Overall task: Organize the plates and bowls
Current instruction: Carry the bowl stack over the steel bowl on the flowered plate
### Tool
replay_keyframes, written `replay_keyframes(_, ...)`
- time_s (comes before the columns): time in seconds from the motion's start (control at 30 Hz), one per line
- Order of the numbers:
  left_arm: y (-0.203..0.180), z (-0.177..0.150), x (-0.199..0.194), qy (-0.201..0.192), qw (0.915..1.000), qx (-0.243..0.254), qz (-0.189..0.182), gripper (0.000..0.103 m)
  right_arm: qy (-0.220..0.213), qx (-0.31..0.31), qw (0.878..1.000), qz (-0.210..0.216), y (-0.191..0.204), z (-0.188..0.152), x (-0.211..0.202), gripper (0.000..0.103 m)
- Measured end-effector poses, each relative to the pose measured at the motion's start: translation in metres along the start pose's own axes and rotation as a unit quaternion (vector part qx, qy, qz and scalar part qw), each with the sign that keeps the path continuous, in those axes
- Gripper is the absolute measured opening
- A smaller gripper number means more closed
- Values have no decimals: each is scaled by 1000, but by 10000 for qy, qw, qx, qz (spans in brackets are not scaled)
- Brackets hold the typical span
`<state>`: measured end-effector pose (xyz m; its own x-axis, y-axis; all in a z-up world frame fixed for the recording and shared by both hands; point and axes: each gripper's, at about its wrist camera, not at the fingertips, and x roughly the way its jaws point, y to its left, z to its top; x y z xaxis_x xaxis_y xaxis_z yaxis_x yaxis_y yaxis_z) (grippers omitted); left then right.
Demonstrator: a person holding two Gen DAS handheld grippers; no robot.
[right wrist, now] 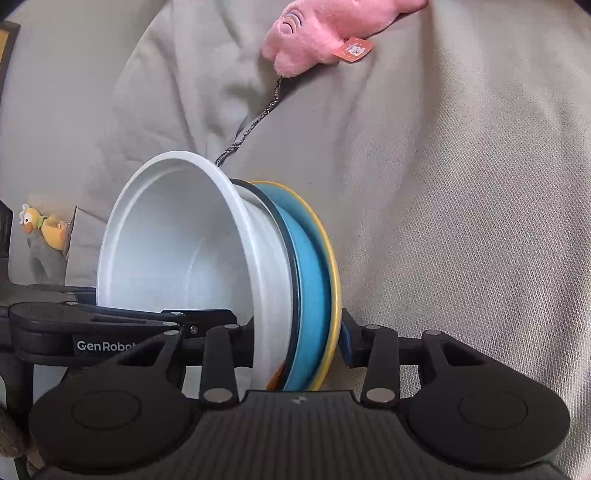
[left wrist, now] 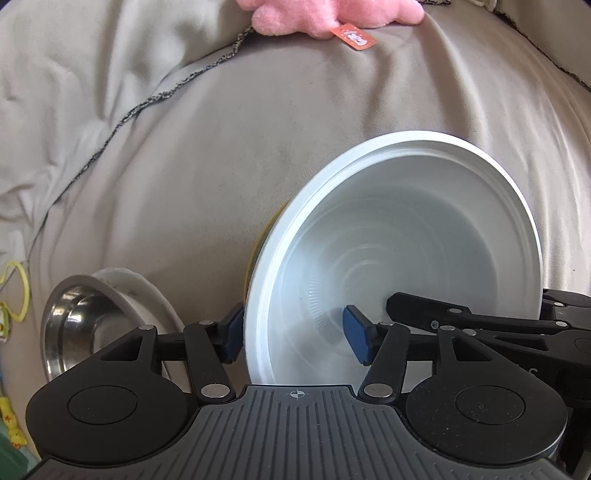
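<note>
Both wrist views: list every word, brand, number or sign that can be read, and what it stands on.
"GenRobo", cut off by a finger link: on the left gripper's black body, right wrist view.
Orange tag on the pink plush toy: a small printed picture, any text too small to read.
Nothing else readable.

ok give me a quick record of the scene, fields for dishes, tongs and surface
stack: white bowl, dark-rimmed white plate, blue plate, yellow plate, nested, standing on edge
right tongs: clamped across the stack
left tongs: straddle the white bowl's rim; grip unclear
aside: steel bowl against a white dish
surface: beige bedding
background: pink plush toy
</note>
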<state>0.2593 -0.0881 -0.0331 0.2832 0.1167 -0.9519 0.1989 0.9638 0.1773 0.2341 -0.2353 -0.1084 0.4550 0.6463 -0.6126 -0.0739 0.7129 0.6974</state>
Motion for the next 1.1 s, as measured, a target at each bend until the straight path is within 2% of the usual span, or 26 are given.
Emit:
replay_keyframes(0.2,6,8,-3,110,9999,-35,-113,56,77,36,9999,-140,9,3,-2,43)
replay_keyframes(0.4,14,5,-10,-26,9997,-46,-221,58,44,-45,9998,-211,17,8,-8,43)
replay_keyframes(0.67,25,1,-35,-223,9996,-86,-137,58,-72,-208,9996,-150,39,7,-19,43)
replay_keyframes(0.9,66,-9,-80,-535,9980,-321,83,58,-49,-645,9979,55,97,9,-20,44)
replay_keyframes(1.1,132,-30,-107,-638,9941,-809,350,58,322,-1082,9930,351,162,-15,16,44)
